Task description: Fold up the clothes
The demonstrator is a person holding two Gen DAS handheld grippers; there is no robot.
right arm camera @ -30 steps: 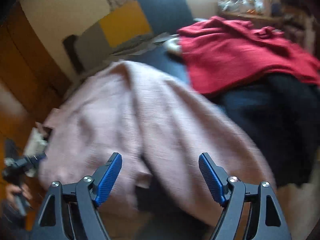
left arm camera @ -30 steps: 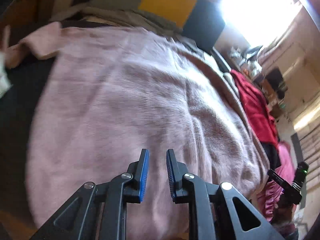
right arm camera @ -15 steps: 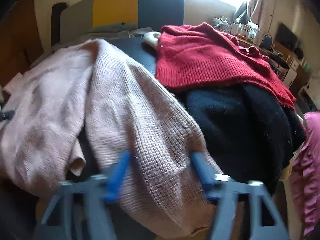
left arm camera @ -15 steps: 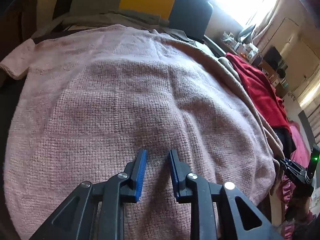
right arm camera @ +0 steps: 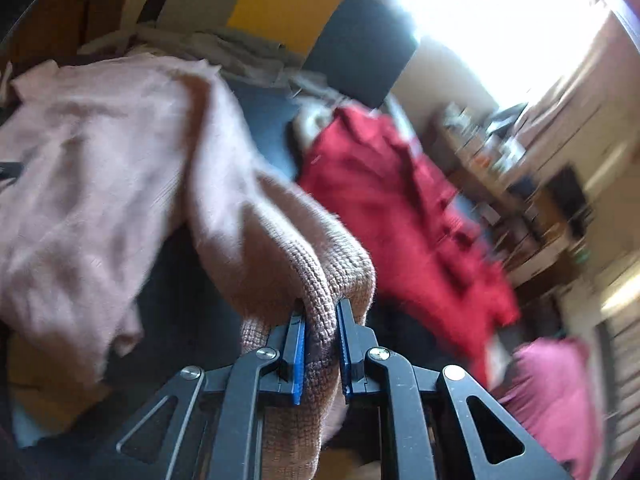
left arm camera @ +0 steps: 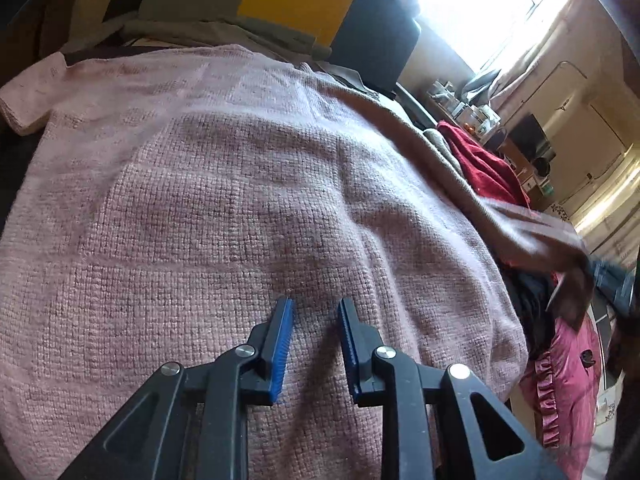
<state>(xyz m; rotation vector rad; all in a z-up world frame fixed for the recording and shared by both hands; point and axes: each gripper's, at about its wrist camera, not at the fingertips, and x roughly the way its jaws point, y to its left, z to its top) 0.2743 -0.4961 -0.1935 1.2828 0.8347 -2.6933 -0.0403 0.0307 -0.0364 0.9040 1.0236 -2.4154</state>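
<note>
A pink knit sweater (left arm camera: 240, 200) lies spread over a dark bed and fills the left wrist view. My left gripper (left arm camera: 314, 308) rests low on its front with a narrow gap between the blue pads; the knit there looks flat, not pinched. In the right wrist view, my right gripper (right arm camera: 320, 312) is closing, and its pads squeeze a thick fold of the pink sweater (right arm camera: 100, 160) at its right edge. That edge hangs lifted off the bed. The left wrist view shows the raised edge (left arm camera: 520, 232) as a blur at the right.
A red sweater (right arm camera: 380, 184) lies to the right over a black garment (right arm camera: 400, 344). A magenta ruffled cloth (right arm camera: 552, 384) hangs at the bed's near right corner. Yellow (right arm camera: 284, 8) and dark blue (right arm camera: 360, 48) cushions and grey cloth (right arm camera: 224, 48) sit at the back. Cluttered shelves (right arm camera: 500, 152) stand at the right.
My right gripper went from wide open to shut on the sweater's right edge, then rose and rolled with it. The left gripper stayed on the sweater, its gap slightly wider.
</note>
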